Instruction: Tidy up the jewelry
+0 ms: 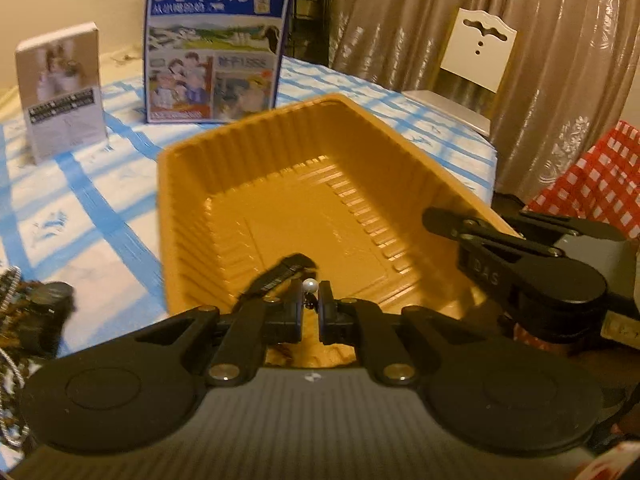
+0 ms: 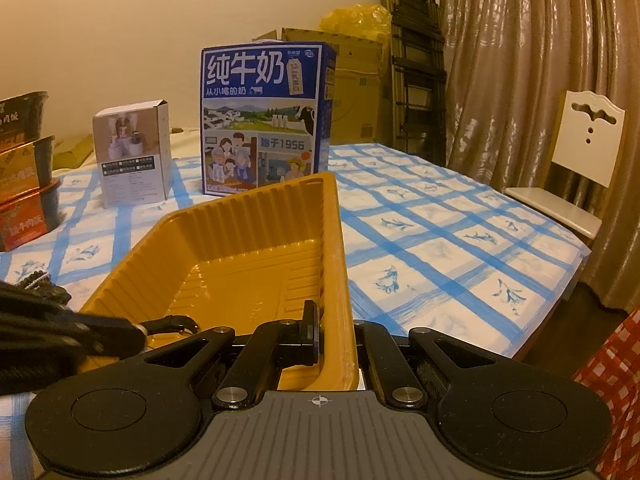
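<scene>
Care matters here: judging by the pose, the pearl piece (image 1: 311, 287) should be lowered well over the tray (image 1: 288, 216) floor before letting go, so it cannot bounce out. Left gripper (image 1: 311, 300), low centre of its view, has fingers nearly together, pinching the pearl piece above the tray's near end. Right gripper (image 2: 336, 340) has fingers clamped on the tray's right wall, steadying it on the table (image 2: 440, 240). More jewelry (image 1: 12, 320) lies at far left.

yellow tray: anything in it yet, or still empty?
Empty as far as visible: the yellow tray's ribbed floor shows bare. The pearl piece sits pinched in the left gripper above the near edge. The near floor is hidden.
</scene>
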`<state>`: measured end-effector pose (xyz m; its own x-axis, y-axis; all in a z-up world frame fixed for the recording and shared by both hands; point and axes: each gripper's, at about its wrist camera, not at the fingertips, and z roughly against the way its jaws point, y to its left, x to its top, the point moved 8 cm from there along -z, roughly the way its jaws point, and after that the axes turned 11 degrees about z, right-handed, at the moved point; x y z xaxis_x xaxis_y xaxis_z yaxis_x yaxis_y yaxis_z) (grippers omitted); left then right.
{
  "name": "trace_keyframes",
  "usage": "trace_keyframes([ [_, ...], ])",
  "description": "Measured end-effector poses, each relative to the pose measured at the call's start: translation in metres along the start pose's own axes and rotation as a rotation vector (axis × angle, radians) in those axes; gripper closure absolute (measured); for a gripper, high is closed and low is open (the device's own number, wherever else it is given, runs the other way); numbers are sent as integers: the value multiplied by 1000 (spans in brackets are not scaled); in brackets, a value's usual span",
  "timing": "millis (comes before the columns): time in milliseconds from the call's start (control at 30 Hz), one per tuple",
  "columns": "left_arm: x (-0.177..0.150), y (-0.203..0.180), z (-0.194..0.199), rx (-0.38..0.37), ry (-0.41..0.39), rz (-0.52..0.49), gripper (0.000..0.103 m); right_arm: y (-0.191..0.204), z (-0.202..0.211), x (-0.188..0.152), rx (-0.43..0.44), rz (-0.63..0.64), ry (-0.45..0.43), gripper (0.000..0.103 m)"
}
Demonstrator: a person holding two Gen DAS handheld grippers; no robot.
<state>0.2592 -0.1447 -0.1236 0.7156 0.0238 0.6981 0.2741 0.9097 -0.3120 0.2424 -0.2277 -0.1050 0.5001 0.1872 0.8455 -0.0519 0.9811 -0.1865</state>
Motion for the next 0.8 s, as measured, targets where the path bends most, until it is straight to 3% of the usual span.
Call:
trace_keyframes([
  [133, -5, -6, -4, -22, 25, 21, 96, 0, 1, 0, 0, -1, 1, 100],
  [200, -5, -8, -1, -36, 20, 25, 90, 2, 3, 0, 0, -2, 3, 100],
  [467, 0, 3, 40, -54, -44, 63, 80, 2, 6, -1, 0, -7, 4, 100],
  [633, -5, 35, 76, 45, -91, 58, 76, -1, 5, -2, -1, -11, 4, 100],
  [800, -20, 81, 93, 184, -80, 84, 75, -2, 8, -2, -4, -14, 6, 100],
])
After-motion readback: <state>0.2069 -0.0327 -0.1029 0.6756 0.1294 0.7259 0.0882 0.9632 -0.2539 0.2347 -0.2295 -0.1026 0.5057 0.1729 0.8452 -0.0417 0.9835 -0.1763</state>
